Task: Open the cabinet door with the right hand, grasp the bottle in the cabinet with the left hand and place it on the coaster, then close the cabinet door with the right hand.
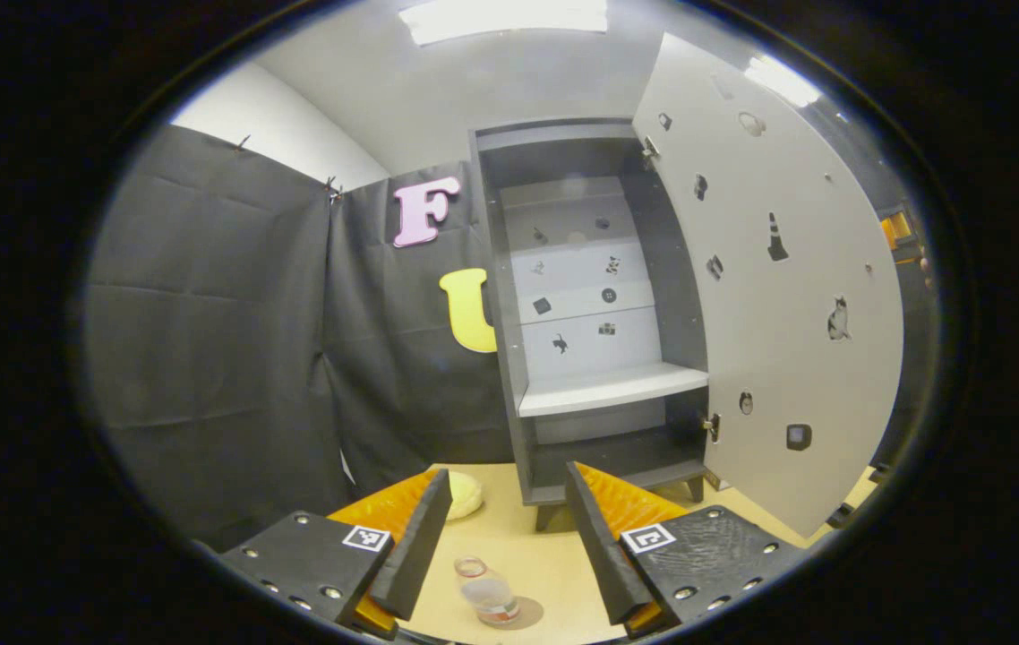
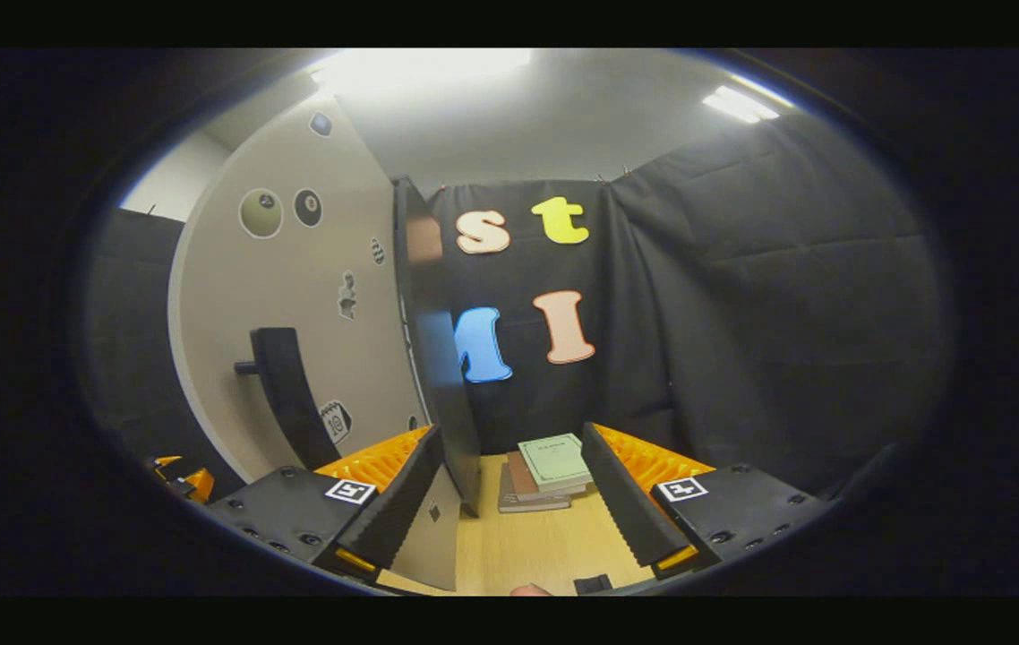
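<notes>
The cabinet (image 1: 595, 305) stands on the tan table (image 1: 545, 546) with its pale door (image 1: 778, 296) swung wide open to the right, small dark stickers dotted over the door's inner face and over the cabinet's back panel. Inside, the white shelf (image 1: 612, 387) sits bare of any bottle. The bottle (image 1: 487, 591), a small clear one with a reddish rim, stands upright on the round brown coaster (image 1: 523, 614) on the table, well in front of the cabinet. The left gripper (image 1: 505, 555) hangs above and just behind it, jaws spread wide with nothing between them, the bottle showing in the gap but clear of both fingers. A pale yellow round object (image 1: 463, 494) lies on the table near the cabinet's left foot. From the right gripper view, the right gripper (image 2: 509, 502) sits close to the free edge of the door (image 2: 295, 296), its outer face toward the camera with a dark handle (image 2: 286, 394) sticking out of it. Its jaws are also wide apart and hold nothing; the left finger (image 2: 393, 511) is beside the door's edge, though whether it touches I cannot tell. Farther back on the table lies a small stack of books (image 2: 545, 470), a green one on top.
</notes>
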`<state>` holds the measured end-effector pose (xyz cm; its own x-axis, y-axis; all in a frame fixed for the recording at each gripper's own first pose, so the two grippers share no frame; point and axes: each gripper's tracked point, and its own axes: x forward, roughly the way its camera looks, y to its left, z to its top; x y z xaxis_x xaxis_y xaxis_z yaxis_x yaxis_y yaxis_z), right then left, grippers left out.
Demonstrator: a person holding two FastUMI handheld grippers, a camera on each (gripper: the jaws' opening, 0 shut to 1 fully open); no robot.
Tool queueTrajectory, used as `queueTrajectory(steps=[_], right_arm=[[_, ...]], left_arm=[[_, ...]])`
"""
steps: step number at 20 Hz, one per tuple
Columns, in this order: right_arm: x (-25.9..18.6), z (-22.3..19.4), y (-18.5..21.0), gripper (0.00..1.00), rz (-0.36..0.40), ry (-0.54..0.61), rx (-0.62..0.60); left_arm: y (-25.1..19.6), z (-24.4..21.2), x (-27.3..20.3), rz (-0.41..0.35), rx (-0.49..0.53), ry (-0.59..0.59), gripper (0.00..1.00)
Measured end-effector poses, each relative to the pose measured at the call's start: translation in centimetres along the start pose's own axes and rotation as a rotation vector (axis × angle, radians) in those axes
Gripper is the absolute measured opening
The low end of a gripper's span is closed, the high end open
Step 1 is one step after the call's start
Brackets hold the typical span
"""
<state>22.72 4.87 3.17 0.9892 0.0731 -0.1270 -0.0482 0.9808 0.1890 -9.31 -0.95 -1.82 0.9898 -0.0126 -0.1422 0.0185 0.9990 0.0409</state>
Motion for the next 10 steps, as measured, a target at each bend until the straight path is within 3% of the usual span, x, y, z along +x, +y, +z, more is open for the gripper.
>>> queueTrajectory(steps=[3,10], right_arm=[[-0.8,0.8,1.9,0.98,0.003,-0.015,0.002],[-2.1,1.5,2.3,0.98,-0.176,-0.047,-0.101]], left_arm=[[2.3,0.9,0.2,0.003,0.019,-0.006,0.76],[8.5,0.6,1.2,-0.005,-0.033,0.004,0.76]])
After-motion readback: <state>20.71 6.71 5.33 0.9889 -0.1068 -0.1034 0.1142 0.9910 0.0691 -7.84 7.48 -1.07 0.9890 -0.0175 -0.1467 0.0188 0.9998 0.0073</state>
